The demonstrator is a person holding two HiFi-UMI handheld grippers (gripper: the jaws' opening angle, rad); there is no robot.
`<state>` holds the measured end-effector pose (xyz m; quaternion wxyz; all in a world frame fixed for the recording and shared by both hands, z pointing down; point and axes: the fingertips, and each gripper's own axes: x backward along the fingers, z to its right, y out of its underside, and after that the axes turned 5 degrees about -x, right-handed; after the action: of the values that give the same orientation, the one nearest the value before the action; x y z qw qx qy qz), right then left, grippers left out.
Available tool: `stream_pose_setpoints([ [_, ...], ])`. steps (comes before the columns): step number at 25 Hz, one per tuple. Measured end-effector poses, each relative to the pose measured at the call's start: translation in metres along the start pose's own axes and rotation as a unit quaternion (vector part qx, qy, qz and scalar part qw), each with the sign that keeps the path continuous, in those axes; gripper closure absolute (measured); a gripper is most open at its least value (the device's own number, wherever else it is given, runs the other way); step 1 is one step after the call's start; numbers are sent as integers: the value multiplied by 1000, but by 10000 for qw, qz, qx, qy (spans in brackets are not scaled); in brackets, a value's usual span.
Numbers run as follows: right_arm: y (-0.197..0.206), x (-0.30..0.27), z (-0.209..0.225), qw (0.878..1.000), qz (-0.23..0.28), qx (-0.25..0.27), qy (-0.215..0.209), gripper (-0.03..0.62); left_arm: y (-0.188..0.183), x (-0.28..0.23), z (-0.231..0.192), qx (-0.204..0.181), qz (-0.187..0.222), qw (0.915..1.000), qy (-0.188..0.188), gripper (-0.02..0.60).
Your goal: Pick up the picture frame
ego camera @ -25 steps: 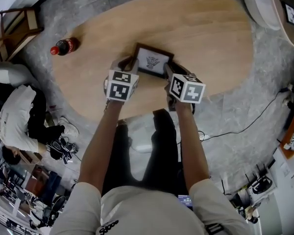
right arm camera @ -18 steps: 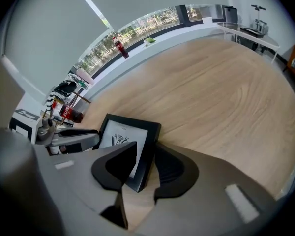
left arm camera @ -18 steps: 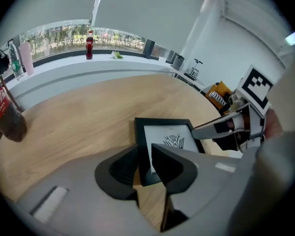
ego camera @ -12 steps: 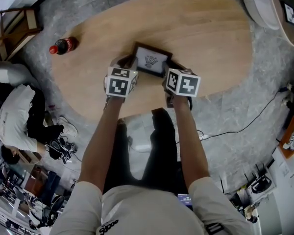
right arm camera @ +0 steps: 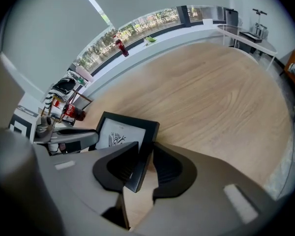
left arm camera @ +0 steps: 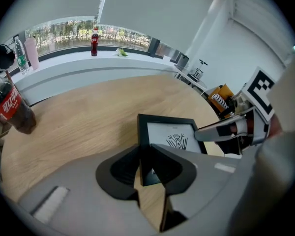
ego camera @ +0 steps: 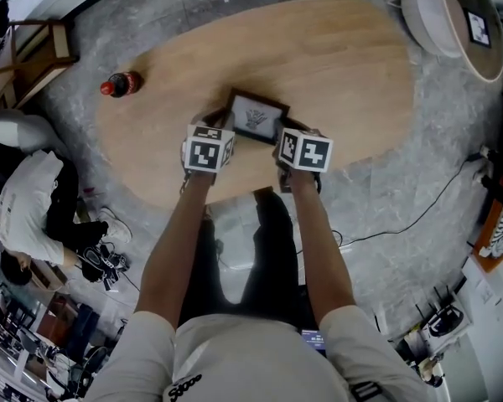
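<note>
One oval wooden table [ego camera: 352, 65] takes up the middle of the head view, its long axis running left to right. The person reaches over its near edge with both forearms, and each gripper points steeply down at the table's middle.

The left gripper [left arm camera: 145, 150] has its jaws narrow and clamped on the near left corner of the picture frame [ego camera: 256, 114]. One pad is on the frame's outer edge and the other is on its face. The right gripper [right arm camera: 146, 146] grips the near right corner in the same way. Its jaws have just been closing, with the frame's right edge between them.

The black frame sits between the two grippers, near the table's middle and a little toward the near side. It faces up and shows a white sheet with a small dark drawing. Its long axis runs left to right across the table, slightly slanted so that the left end lies farther away than the right. In both gripper views the near corners seem to hang just above the wood. Whether the far edge rests on the table cannot be told.

A cola bottle [ego camera: 121, 84] lies on its side at the table's far left, well apart from the frame.

Compared with a second ago, the grippers are slightly closer together. The frame keeps much the same place and slant on the table.
</note>
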<state>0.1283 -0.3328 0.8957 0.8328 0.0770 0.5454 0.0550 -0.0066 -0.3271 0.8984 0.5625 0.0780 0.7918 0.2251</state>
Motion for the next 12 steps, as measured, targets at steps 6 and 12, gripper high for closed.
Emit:
stream_pose_setpoints([
  [6, -3, 51, -28, 9994, 344, 55, 18, 497, -15, 52, 11, -38, 251, 9997, 52, 502],
  [12, 3, 107, -70, 9974, 677, 238, -8, 497, -23, 119, 18, -30, 581, 9983, 39, 502],
])
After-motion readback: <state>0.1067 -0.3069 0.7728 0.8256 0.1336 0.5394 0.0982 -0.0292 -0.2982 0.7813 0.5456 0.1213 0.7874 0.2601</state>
